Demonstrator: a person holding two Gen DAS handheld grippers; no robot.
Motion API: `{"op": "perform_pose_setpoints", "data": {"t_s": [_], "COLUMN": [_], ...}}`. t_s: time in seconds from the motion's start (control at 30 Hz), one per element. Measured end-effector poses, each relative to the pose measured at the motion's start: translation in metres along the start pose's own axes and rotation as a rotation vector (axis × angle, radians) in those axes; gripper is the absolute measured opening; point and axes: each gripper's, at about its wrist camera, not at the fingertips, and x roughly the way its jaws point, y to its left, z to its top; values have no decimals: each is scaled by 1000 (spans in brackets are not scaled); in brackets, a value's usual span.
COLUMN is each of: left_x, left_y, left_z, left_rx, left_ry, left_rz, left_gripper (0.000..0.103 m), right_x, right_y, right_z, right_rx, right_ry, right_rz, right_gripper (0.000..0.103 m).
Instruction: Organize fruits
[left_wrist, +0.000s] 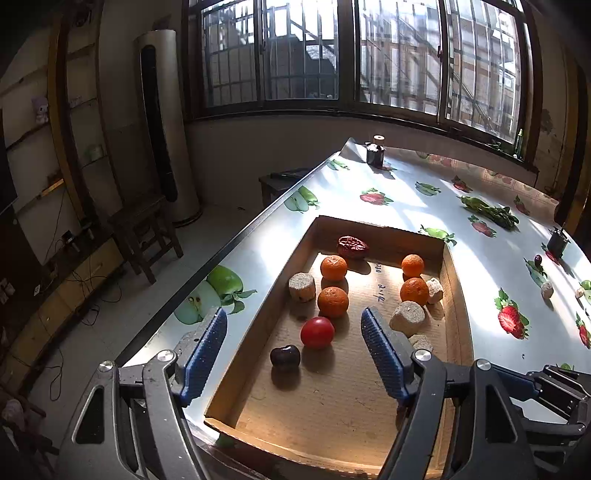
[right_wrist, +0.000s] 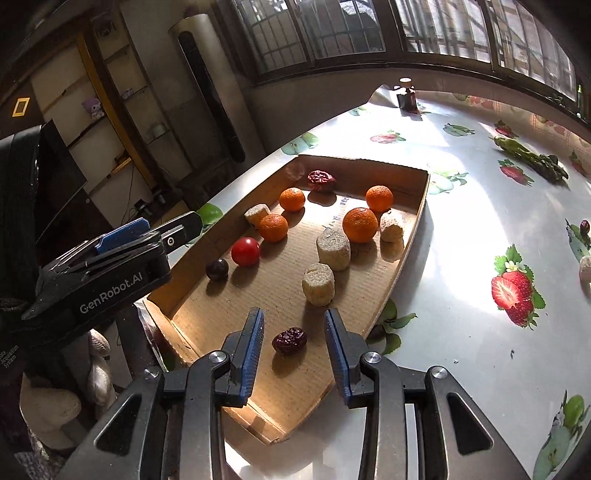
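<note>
Cardboard tray (right_wrist: 406, 236) on fruit-print table (right_wrist: 461, 229), left gripper (left_wrist: 295, 354) wide open and empty above cherry (left_wrist: 284, 357) and tomato (left_wrist: 317, 332), right gripper (right_wrist: 294, 343) part open, pads clear of date (right_wrist: 289, 340) lying between them, oranges (right_wrist: 359, 224) farther back

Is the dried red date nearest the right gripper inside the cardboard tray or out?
Inside: the date lies on the tray floor.

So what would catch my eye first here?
Probably the shallow cardboard tray on the fruit-print table, sunlit, holding four oranges, a red tomato and pale cut chunks. Nearest, a wrinkled red date lies between the right tool's open blue pads.
</note>
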Motion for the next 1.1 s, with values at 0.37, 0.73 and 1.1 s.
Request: {"op": "perform_pose_setpoints", "data": {"t_s": [0.37,0.73,1.1], "left_x": [-7,-9,-52], "left_y": [-21,-45,-46], "left_z": [-3,-5,0], "left_rx": [35,77,-11], "left_ry": [1,-4,-239], "left_rz": [-5,-8,74], "left_gripper": [77,77,100], "right_x": [-21,-29,-35], "right_y": [-24,-46,-50], "right_z": [-13,-20,-26], "right_rx": [69,113,96], "right_ry": [-46,-51,-74], "right_rz": [-30,-35,-90], "right_gripper": [46,49,54]}}
